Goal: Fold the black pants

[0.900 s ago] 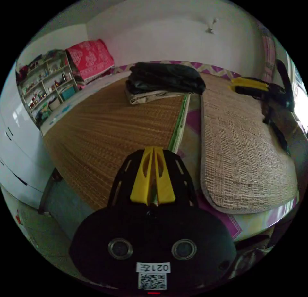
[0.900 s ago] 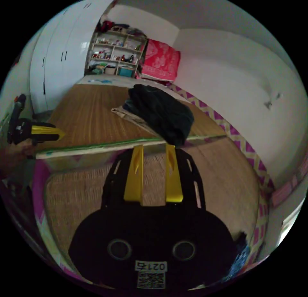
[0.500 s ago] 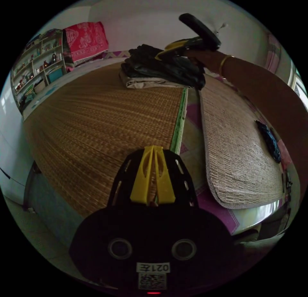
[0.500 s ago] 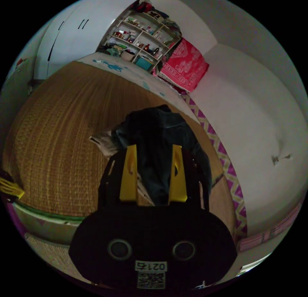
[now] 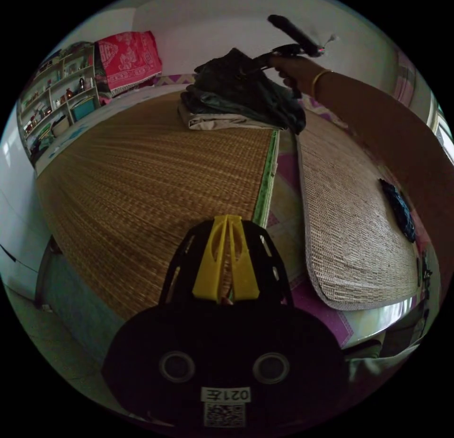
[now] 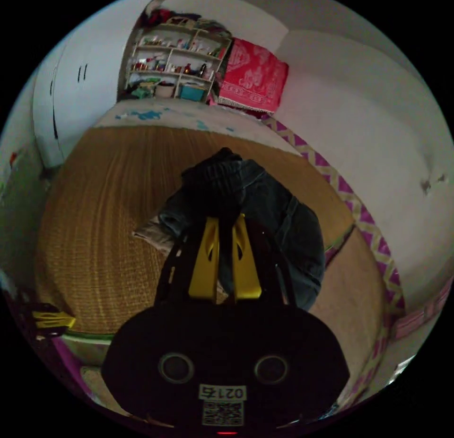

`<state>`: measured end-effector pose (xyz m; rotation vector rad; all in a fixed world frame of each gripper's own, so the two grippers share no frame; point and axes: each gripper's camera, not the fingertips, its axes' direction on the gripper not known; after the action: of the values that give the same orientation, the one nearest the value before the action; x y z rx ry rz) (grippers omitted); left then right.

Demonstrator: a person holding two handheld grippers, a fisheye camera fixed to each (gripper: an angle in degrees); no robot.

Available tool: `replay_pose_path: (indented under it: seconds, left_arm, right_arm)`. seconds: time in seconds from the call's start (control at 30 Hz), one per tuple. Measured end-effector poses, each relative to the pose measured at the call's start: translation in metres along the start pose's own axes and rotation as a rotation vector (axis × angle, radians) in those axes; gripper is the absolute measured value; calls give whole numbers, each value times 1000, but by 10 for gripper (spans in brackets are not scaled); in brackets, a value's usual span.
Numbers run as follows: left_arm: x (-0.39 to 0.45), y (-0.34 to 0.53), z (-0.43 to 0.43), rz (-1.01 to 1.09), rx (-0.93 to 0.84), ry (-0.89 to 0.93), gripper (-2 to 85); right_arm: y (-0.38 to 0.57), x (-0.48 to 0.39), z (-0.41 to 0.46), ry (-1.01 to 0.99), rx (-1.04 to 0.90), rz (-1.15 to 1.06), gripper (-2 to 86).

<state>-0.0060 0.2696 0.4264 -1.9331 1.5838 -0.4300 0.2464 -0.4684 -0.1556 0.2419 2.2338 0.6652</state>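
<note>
The black pants (image 5: 246,86) lie on top of a pile of clothes at the far end of the bed, pulled up into a peak at one spot. My right gripper (image 6: 226,220) is shut on that raised black fabric (image 6: 215,178); in the left gripper view the right gripper (image 5: 250,69) is held by a hand above the pile. Under the pants lie a dark bluish garment (image 6: 288,235) and a beige one (image 5: 220,121). My left gripper (image 5: 227,218) hovers over the near edge of the woven mat (image 5: 142,173), jaws shut with nothing between them; in the right gripper view the left gripper (image 6: 49,320) sits low at the left.
A second, paler mat (image 5: 350,211) lies beside the first, with a small dark cloth (image 5: 399,211) on it. Open shelves (image 6: 175,76) and a red patterned cloth (image 6: 253,76) stand beyond the bed, white cupboards (image 6: 61,102) to one side. The person's arm (image 5: 378,121) stretches over the paler mat.
The right gripper has gone from open above the pile to shut on the black pants, and has lifted the fabric into a peak. The left gripper stays shut in place.
</note>
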Motion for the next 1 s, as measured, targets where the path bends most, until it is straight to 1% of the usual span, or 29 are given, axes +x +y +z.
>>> replay_pose_path:
  seconds: [0.07, 0.13, 0.27, 0.33, 0.43, 0.5, 0.57, 0.6, 0.63, 0.7, 0.77, 0.8, 0.87, 0.9, 0.97, 1.0]
  left_arm:
    - [-9, 0, -3, 1, 1, -4, -10]
    - [-16, 1, -5, 2, 0, -6, -10]
    - [-32, 1, -10, 1, 0, -5, -9]
    - [-38, 1, -12, 0, 1, -3, -9]
    - [-48, 1, -15, 2, 2, -7, -10]
    - [-53, 1, -16, 4, 2, -10, -10]
    - [-60, 1, -18, 8, 3, -18, -10]
    - [-61, 1, -19, 11, 4, -22, -10]
    - [-64, 1, -21, 10, 8, -20, -10]
    - [-65, -1, -24, 29, -12, 75, -10]
    - [-66, -1, -37, 22, 10, 261, -9]
    - [-65, 0, -40, 18, 20, 294, -9]
    - [-60, 4, -46, 12, 17, 389, -9]
    - [-59, 5, -46, 17, 12, 400, -9]
    - [-59, 14, -47, 25, -11, 387, -9]
    - [-60, 16, -47, 27, -13, 377, -9]
  right_arm:
    - [9, 49, -30, -84, 44, 108, 43]
    - [21, 84, -51, -122, 76, 191, 41]
    - [64, 158, -109, -114, 143, 373, 30]
    - [87, 187, -142, -98, 172, 422, 24]
    - [119, 220, -205, -8, 166, 392, 17]
    - [136, 224, -243, 37, 148, 340, 13]
    - [153, 201, -277, 69, 78, 218, 11]
    - [157, 190, -281, 87, 50, 182, 11]
    - [167, 164, -281, 124, -23, 108, 11]
    - [191, 123, -271, 131, -110, 47, 12]
    - [231, 63, -242, 76, -193, 4, 13]
    - [241, 47, -232, 56, -216, -14, 14]
    - [281, -25, -183, -55, -307, -112, 16]
    - [291, -41, -171, -76, -324, -129, 17]
    - [318, -83, -151, -149, -296, -131, 20]
    - [323, -88, -152, -127, -276, -128, 20]
